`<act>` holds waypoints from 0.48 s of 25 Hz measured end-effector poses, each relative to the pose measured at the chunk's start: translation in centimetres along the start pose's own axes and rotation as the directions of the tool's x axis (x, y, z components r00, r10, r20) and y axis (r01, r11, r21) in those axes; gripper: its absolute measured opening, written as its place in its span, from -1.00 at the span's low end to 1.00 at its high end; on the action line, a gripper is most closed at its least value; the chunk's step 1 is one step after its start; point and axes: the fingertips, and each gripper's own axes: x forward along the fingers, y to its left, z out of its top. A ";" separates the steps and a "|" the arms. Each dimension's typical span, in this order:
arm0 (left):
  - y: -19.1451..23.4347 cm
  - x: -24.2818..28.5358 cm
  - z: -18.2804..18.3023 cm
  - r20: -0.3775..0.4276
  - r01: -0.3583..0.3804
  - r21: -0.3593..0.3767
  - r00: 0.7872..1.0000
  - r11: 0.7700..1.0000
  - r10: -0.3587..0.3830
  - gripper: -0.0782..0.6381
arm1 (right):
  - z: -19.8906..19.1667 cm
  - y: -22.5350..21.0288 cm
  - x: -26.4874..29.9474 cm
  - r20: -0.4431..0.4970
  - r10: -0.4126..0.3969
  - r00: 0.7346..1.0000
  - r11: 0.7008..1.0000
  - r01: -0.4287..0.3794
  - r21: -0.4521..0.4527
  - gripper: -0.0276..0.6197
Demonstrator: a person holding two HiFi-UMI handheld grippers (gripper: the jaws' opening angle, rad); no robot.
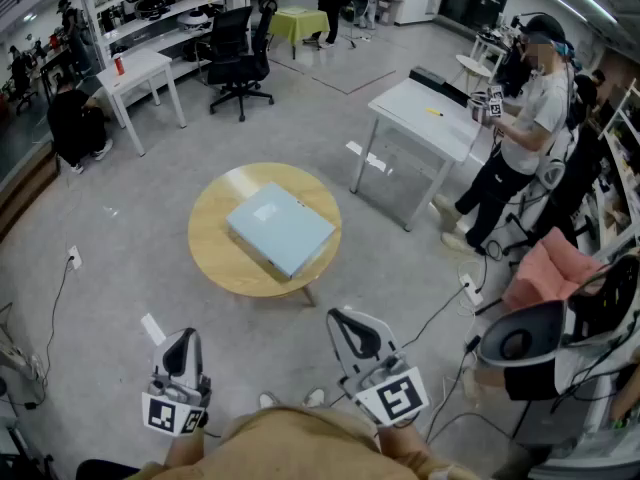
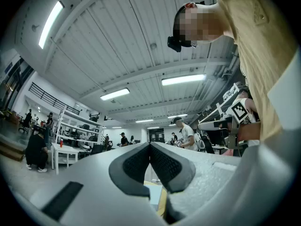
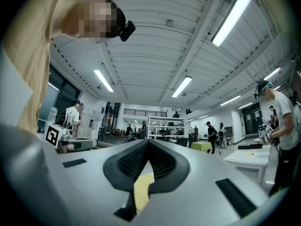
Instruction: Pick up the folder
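Note:
A pale blue folder lies flat on the round wooden table in the middle of the head view. My left gripper is held low at the bottom left, well short of the table, jaws closed with nothing between them. My right gripper sits at the bottom centre, also shut and empty, its tip a little nearer the table's front edge. In the left gripper view the closed pads meet at a point, with a sliver of the folder and table below. The right gripper view shows shut pads over the table top.
A white desk stands behind the table to the right with a person beside it. Black office chairs and another white desk are at the back left. Cables and a floor socket lie on the grey floor to my right.

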 end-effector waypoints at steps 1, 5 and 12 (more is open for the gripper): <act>0.0 0.0 0.1 0.000 -0.001 -0.001 1.000 1.000 0.001 -0.77 | 0.0 0.0 0.0 -0.002 -0.001 1.000 1.000 0.001 -0.001 -0.91; 0.2 0.1 0.0 0.000 -0.004 -0.007 1.000 1.000 0.004 -0.77 | -0.2 -0.1 0.0 -0.006 -0.005 1.000 1.000 0.005 0.001 -0.91; -0.5 0.9 0.1 0.001 0.000 -0.012 1.000 1.000 0.000 -0.77 | -0.3 -1.0 -0.6 -0.007 -0.008 1.000 1.000 0.008 0.002 -0.91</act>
